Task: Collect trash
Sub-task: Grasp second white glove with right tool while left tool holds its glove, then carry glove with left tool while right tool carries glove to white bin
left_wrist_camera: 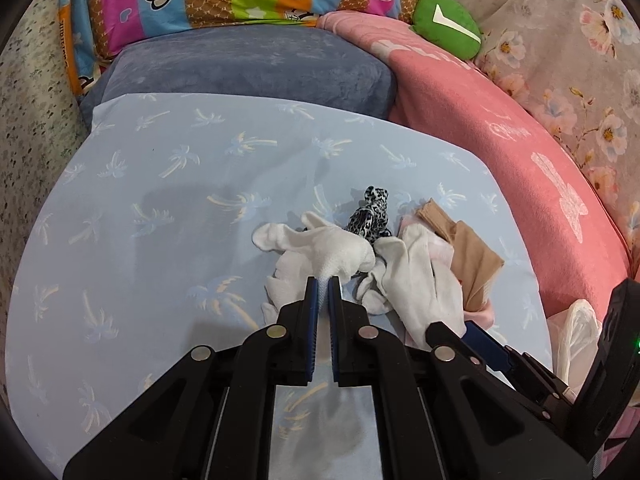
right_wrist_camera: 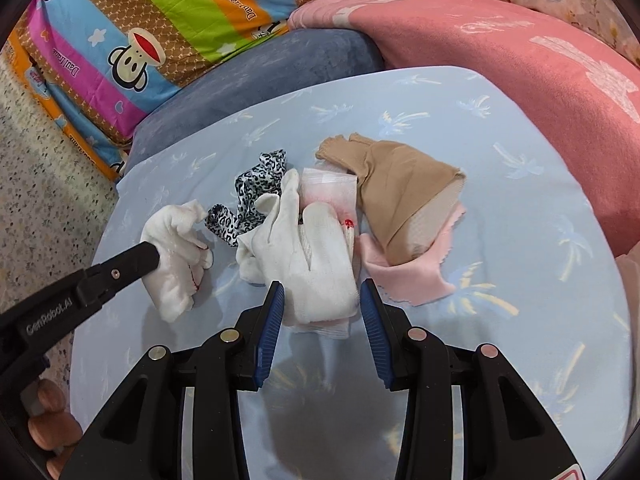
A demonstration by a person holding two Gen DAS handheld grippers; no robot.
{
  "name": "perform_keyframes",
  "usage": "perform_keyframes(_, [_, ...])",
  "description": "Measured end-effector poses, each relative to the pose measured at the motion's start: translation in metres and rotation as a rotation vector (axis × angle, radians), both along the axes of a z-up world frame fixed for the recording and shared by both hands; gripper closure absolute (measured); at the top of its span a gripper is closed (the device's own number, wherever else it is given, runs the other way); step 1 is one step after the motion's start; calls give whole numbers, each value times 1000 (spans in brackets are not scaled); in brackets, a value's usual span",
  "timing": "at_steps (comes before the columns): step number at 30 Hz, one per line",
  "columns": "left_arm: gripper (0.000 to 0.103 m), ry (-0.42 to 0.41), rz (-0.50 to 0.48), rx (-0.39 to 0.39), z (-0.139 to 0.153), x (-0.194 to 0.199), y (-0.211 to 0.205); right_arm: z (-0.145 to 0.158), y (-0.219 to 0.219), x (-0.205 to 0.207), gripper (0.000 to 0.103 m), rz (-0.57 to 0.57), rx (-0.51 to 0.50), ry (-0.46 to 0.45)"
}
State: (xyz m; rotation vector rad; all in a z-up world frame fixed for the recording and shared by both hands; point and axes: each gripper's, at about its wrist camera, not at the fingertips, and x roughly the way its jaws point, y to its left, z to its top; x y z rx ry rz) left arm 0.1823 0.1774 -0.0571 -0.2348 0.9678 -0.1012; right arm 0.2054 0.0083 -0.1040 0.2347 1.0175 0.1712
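My left gripper (left_wrist_camera: pixel 323 280) pinches a white glove (left_wrist_camera: pixel 320 246) (fingers shut tight); right gripper (right_wrist_camera: pixel 322 292) half-open, straddling another glove (right_wrist_camera: pixel 316 264), not touching.

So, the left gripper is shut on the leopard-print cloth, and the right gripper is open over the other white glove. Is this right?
Not quite. The left gripper is shut on a white glove, not on the leopard-print cloth, which lies loose beside it; the left wrist view shows this. The rest holds: the right gripper is open over the other white glove.
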Motion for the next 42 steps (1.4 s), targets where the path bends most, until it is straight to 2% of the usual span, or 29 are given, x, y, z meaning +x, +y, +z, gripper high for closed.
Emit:
perform_keyframes(1, [97,3,-3,0,-1,0,0,-2,1,1,66,3,1,3])
perform_keyframes(3, [97,6,-10,-2,-3,-2,0,-4,2,1,82,13,9,10])
perform_keyframes(6, [98,3,-14,-1,-2,-4,-1,1,3,-1,89,12,12,-5])
perform_keyframes(14, [98,-15,-28,-5,8,-15,-11,38,-15,-17,90,-12,38,-78])
perform_keyframes(22, [98,-54,-76,-2,28,-31,-39,76,-48,-42,90,-61,61,-152])
perform_keyframes(30, [98,-96,-156,-2,50,-46,-86,104,-95,-73,90,-141,60,-211])
perform_keyframes(42, [98,-132,-321,22,67,-71,-181,117,-193,-129,90,-298,41,-249])
